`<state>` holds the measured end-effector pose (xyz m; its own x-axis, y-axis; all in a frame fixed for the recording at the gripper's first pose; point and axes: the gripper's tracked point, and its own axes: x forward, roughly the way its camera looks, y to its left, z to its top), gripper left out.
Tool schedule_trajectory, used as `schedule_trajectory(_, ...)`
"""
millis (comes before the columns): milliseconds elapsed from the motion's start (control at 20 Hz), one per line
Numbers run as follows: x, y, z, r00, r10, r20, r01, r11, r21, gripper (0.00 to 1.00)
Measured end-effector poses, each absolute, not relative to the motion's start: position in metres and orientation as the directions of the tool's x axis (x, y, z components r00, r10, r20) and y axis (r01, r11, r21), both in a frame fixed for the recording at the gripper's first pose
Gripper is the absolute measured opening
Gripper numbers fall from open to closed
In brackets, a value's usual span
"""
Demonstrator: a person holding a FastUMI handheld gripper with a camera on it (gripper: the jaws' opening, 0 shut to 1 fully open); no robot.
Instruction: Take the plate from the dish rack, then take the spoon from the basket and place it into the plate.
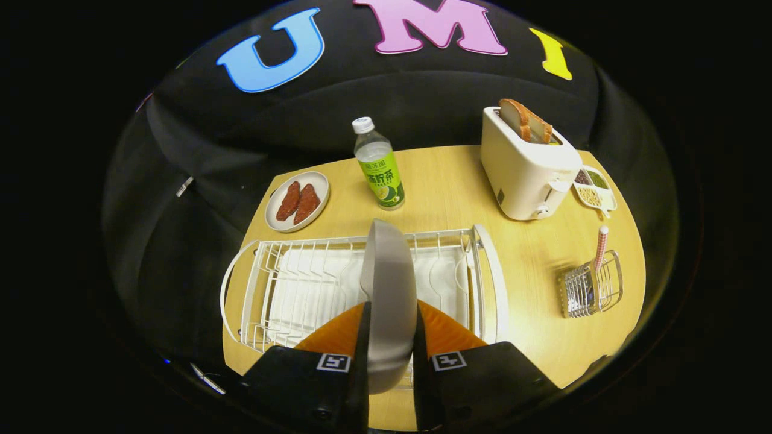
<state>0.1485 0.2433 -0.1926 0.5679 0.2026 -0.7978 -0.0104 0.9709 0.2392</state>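
Spreading under everything is the pale wooden table point(531, 283), and lying across its near half is the white wire dish rack point(289, 289). Standing edge-on over the rack is the grey plate point(389, 283), which the gripper point(391, 337) is clamping, one finger pressing on each face of it (the plate's lower rim is sitting between the fingers). Standing beyond the rack toward the right is a cream toaster point(525, 175) with bread slices poking out of its slots, and a small divided dish point(594, 188) is sitting just beside it. Beyond the plate a green-labelled bottle point(379, 164) is standing upright, with a plate of reddish meat point(298, 201) lying to its left. Right of the rack, the wire basket point(590, 289) is holding the spoon point(601, 247), its handle sticking upward.
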Motion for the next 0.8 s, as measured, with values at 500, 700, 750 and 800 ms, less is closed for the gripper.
schedule_trajectory(500, 0.145, 0.250, -0.170, 0.623, 0.059, -0.780, -0.012, 0.998, 0.066, 0.33)
schedule_trajectory(700, 0.142, 0.252, -0.167, 0.627, 0.006, -0.779, 0.014, 1.000, 0.019, 0.33)
schedule_trajectory(750, 0.143, 0.251, -0.165, 0.636, -0.010, -0.772, 0.010, 1.000, -0.004, 0.33)
schedule_trajectory(800, 0.146, 0.252, -0.159, 0.653, -0.018, -0.757, 0.000, 1.000, -0.025, 0.33)
